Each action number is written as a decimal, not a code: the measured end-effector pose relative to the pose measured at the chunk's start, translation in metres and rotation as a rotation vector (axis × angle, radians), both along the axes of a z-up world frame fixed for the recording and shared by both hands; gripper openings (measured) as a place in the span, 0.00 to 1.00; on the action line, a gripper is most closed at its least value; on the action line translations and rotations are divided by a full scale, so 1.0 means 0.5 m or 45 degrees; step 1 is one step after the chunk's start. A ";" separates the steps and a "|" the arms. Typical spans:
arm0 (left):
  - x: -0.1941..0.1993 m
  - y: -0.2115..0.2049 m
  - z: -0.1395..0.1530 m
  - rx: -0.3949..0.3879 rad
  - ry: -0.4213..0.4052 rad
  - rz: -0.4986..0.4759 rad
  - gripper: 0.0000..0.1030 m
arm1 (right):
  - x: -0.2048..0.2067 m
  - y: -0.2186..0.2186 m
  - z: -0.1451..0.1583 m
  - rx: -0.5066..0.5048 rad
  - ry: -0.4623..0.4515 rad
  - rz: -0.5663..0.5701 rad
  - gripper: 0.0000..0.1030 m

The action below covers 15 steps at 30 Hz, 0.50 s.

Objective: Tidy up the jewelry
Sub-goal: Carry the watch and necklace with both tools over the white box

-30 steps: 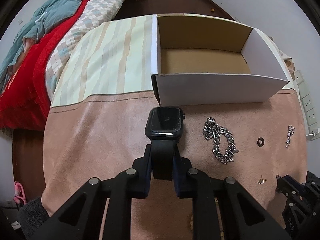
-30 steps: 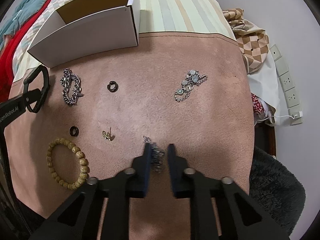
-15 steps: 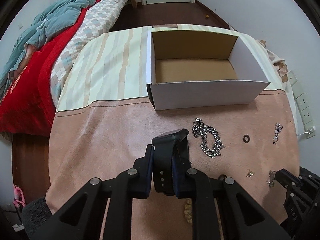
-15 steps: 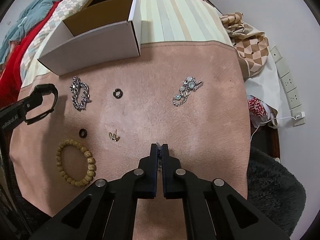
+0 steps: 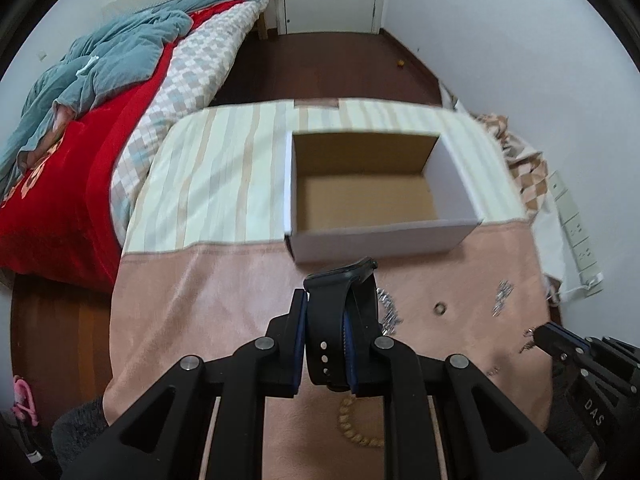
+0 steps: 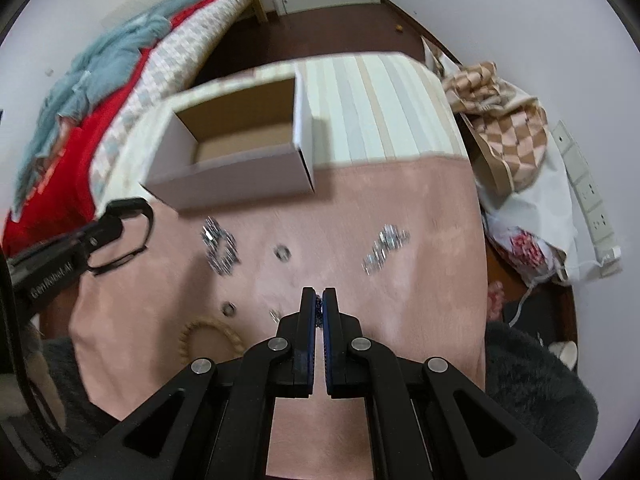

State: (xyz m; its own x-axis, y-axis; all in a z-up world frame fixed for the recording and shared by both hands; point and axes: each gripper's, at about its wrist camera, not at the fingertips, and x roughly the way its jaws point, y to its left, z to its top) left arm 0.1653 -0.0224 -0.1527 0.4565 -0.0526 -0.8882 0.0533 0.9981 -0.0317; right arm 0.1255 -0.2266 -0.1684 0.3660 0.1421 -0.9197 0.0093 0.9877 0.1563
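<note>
Both grippers clamped on jewelry above the pink cloth.

The left gripper (image 5: 325, 344) pinches the strap of a black smartwatch (image 5: 340, 300), held clear of the pink cloth (image 5: 208, 292); the open cardboard box (image 5: 372, 184) sits at twelve o'clock from it. The right gripper (image 6: 319, 312) is squeezed nearly shut on a small dark chain piece (image 6: 319, 308), too blurred to name surely. On the cloth, from the right gripper: a silver chain bracelet (image 6: 220, 246) at ten o'clock, a crystal earring (image 6: 384, 248) at one o'clock, a dark ring (image 6: 282, 253) at eleven, and a wooden bead bracelet (image 6: 208, 336) at nine.
</note>
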 end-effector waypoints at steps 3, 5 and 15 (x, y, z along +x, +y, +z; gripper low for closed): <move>0.027 0.001 0.027 -0.029 -0.020 -0.003 0.13 | 0.035 -0.004 0.032 0.070 -0.037 0.016 0.03; 0.048 0.001 0.042 -0.044 -0.028 -0.005 0.13 | 0.065 -0.007 0.048 0.114 -0.058 0.019 0.03; 0.185 0.018 0.098 -0.078 -0.083 -0.004 0.13 | 0.233 0.018 0.131 0.199 -0.185 0.070 0.03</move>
State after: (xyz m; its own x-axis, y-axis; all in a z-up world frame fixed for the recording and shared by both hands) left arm 0.2579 -0.0131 -0.1038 0.5130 -0.1071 -0.8517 0.0601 0.9942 -0.0889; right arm 0.2420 -0.2176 -0.1027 0.4808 0.3018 -0.8233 -0.0774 0.9498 0.3030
